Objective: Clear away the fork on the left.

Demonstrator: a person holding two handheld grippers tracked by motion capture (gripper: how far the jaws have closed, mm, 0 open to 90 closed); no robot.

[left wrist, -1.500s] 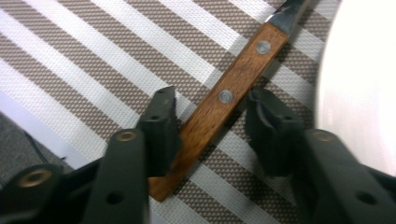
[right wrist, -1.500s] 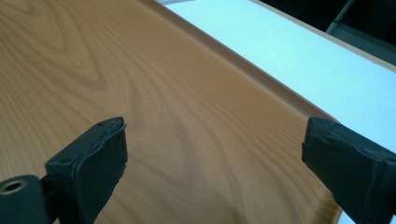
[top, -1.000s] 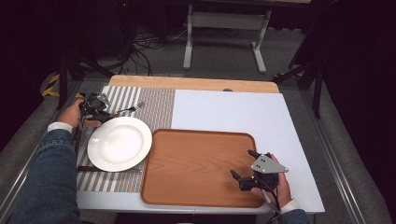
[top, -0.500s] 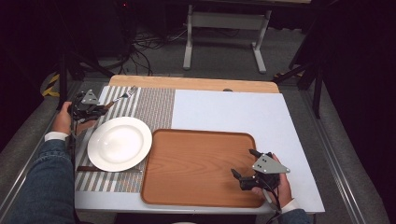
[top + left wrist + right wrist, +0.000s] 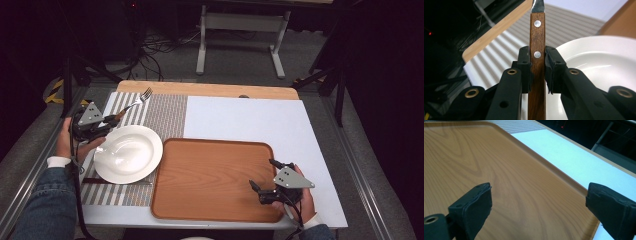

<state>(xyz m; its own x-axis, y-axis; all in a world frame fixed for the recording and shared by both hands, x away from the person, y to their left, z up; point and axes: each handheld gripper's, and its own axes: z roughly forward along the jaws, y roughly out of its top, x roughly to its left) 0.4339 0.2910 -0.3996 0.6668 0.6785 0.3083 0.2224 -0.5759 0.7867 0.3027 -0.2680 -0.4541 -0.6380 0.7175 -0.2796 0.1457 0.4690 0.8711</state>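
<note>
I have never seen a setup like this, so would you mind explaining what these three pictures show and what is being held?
There is no robot here: a person holds a hand tool with two black jaws in each hand. The high view looks down on the table from above the person. The other two pictures come from small cameras riding on each tool, looking along its jaws.

On the table lie a striped placemat, a white plate and a wooden tray.

The left gripper is shut on the wooden handle of a fork, lifted beside the plate. The right gripper is open and holds nothing, with its jaws spread over the tray's near right corner.
</note>
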